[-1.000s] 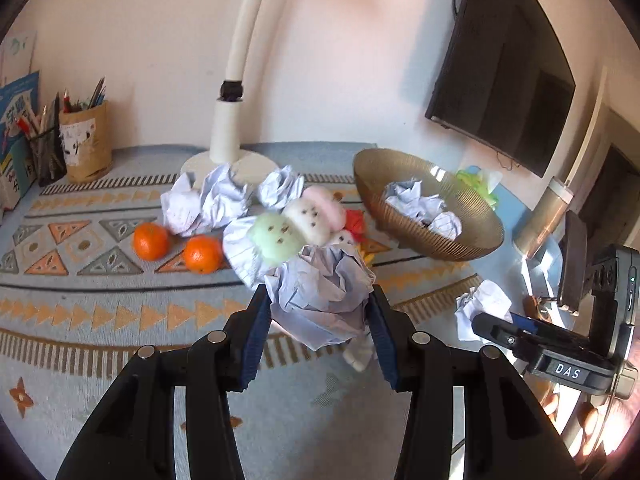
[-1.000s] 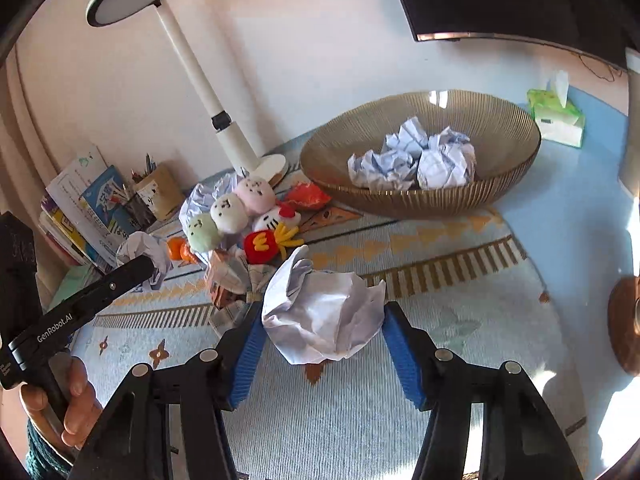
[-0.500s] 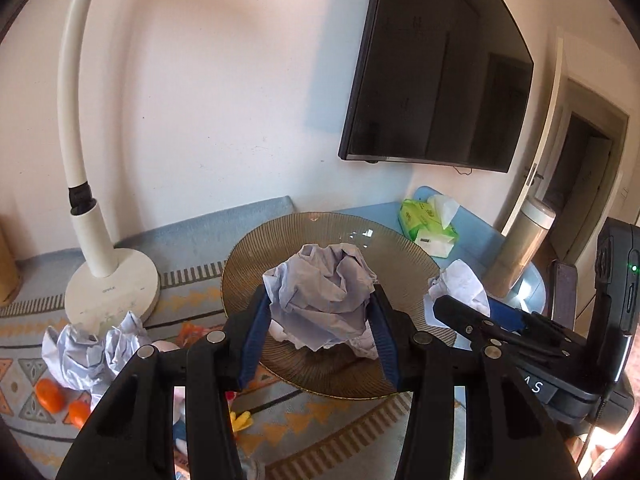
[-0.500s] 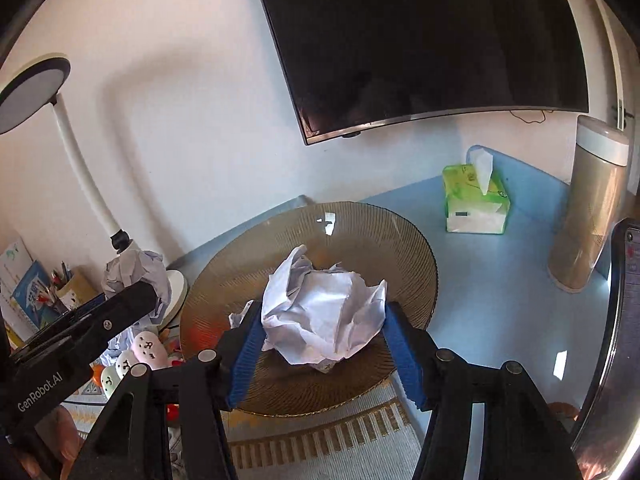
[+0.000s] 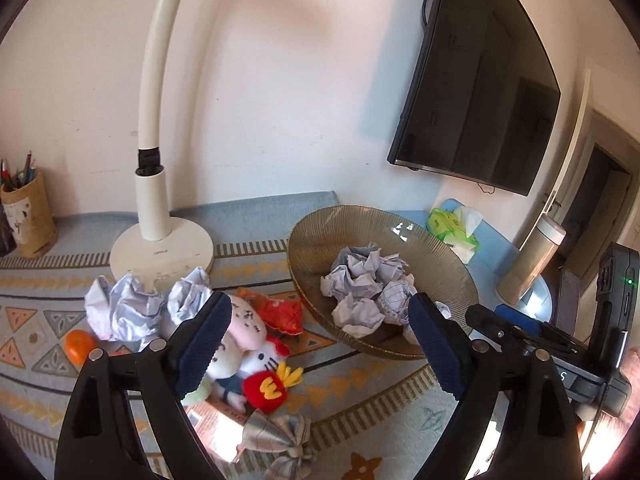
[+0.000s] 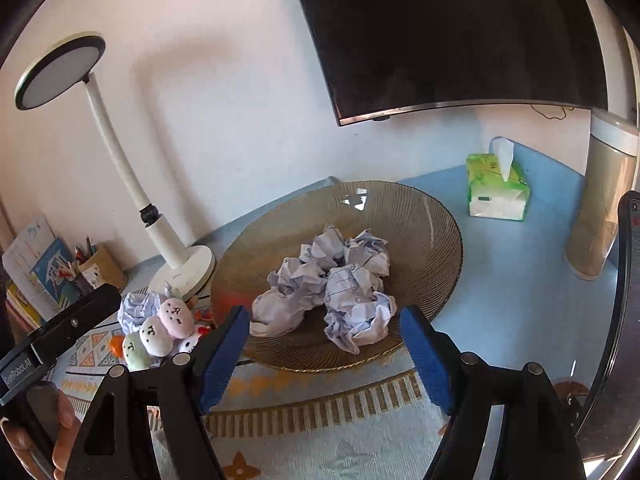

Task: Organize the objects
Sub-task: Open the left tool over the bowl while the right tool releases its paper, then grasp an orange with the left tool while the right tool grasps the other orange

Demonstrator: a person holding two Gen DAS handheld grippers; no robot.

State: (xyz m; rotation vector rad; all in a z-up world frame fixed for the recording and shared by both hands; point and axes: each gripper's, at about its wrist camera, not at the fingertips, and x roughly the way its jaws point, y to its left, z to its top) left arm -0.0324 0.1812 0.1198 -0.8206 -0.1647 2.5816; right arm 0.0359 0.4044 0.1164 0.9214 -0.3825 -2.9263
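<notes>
Sorting waste: paper balls heaped in bowl; both grippers just opened, jaws apart, empty.

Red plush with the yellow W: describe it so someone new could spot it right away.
Start at the white desk lamp on the patterned table mat and come forward to the cluster of soft toys left of the brown ribbed bowl. The red plush is the toy at the cluster's front edge, just ahead of the white cat plush. Unlike its pale neighbours, it is bright red with a yellow W and yellow tufts.
</notes>
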